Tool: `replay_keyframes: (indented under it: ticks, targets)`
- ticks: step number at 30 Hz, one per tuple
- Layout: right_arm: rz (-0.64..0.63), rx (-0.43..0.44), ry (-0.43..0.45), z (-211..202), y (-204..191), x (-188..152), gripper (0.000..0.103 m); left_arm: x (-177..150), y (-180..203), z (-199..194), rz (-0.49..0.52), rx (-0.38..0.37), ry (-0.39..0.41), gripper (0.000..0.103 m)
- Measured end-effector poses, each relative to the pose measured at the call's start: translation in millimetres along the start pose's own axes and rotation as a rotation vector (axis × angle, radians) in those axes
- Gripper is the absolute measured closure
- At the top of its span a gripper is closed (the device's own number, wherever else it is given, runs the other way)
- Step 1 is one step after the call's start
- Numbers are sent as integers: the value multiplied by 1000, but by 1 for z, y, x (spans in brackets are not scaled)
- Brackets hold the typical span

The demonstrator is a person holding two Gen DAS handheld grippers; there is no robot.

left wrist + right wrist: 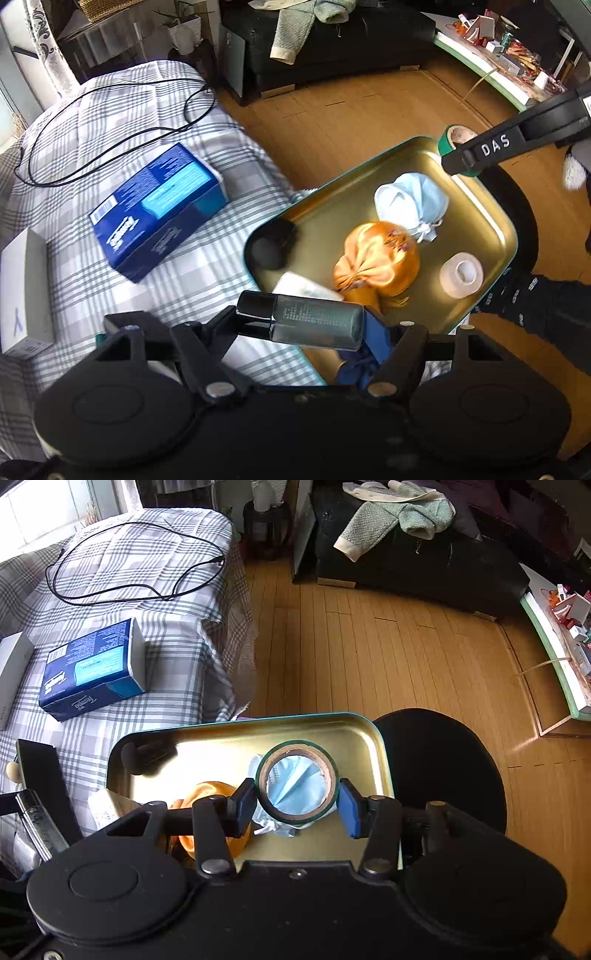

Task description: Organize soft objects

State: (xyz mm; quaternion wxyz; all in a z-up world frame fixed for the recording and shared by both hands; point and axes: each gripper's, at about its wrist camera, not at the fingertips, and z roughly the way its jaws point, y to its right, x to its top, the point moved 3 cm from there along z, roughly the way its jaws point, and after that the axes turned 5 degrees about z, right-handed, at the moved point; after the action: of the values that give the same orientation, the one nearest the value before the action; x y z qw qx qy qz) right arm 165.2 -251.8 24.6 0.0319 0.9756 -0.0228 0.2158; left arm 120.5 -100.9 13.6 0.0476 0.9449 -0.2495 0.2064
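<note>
Green tape roll (297, 782) sits pinched in the right gripper (297, 805) at frame centre; left gripper (317, 325) clamps a grey bottle (317, 322); either may slip onto the gold tray (373, 738).

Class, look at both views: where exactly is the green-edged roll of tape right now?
The green-edged roll of tape is clamped in the right hand-held gripper, held above the gold metal tray, directly over the light blue cloth bundle.

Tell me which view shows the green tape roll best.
The right wrist view: the green tape roll sits centred in the right gripper, its whole ring facing the camera. The left wrist view catches only part of it behind a gripper finger.
</note>
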Motion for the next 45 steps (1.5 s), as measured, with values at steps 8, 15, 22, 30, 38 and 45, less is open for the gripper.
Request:
replay_keyframes:
  ticks: [8,15,22,30,38,45]
  targets:
    - [110,-39,-21,6,41,-8,56,54,41,28,-53,-26,-1,34]
    - [163,-51,-21,8,54,-6,56,83,51,45,-101,-40,-24,34]
    - [166,-59,-18,10,55,-6,55,93,55,54,-106,-21,-23,27]
    - [166,-43,-19,9,54,-3,53,89,45,58,-127,-25,-37,18]
    - [154,-38,-27,8,49,-4,53,75,37,48,-102,0,-43,15]
    - [141,-44,-37,10,43,-5,53,54,11,27,-59,41,-43,14]
